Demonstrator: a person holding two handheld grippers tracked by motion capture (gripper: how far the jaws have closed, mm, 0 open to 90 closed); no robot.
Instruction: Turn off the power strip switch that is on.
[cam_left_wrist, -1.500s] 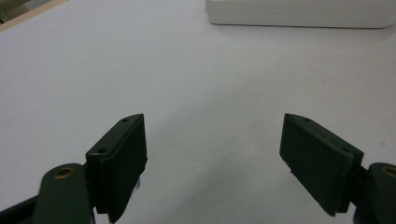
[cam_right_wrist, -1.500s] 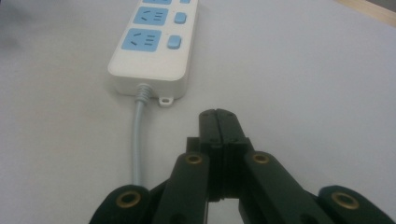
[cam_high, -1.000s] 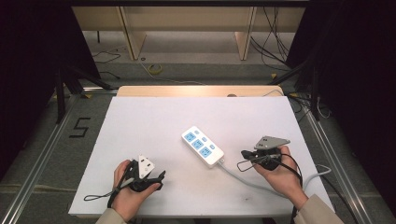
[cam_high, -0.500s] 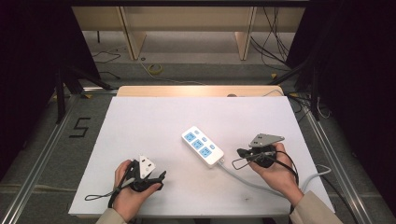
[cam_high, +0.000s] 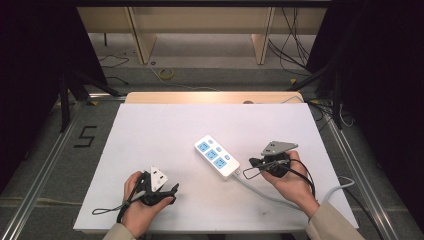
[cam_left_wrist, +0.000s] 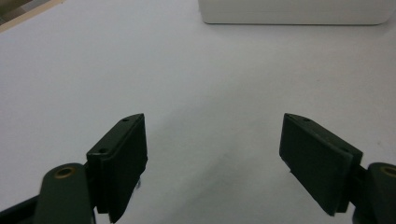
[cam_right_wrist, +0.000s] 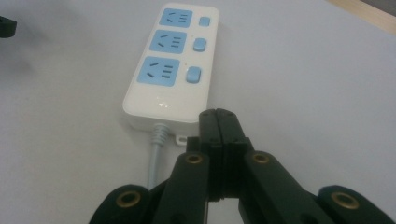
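**Operator:** Right gripper view is showing the power strip (cam_right_wrist: 170, 70) lying flat just ahead of my right gripper (cam_right_wrist: 218, 116), whose jaws are pressing together with nothing between them. The strip is sitting near the middle of the table, its grey cord (cam_right_wrist: 156, 156) running back beside my closed tips.

**Checker:** What is risking failure here?

**Operator:** In my judgement, closed jaws nudging the near end are likely to be sliding the strip across the smooth surface rather than gripping it. The cord is lying close under my right hand (cam_high: 290, 180), so it could be snagging and dragging the strip round. My left gripper (cam_left_wrist: 212, 149) is standing wide open over bare table, well apart from the strip, so it is bracing nothing.

**Checker:** And the surroundings?

**Operator:** The white table top (cam_high: 165, 130) is lying plain and matt, with a wooden strip (cam_high: 210, 97) along its far edge. Beyond it, grey floor (cam_high: 210, 75) is carrying loose cables, with dark curtains (cam_high: 30, 75) at both sides.
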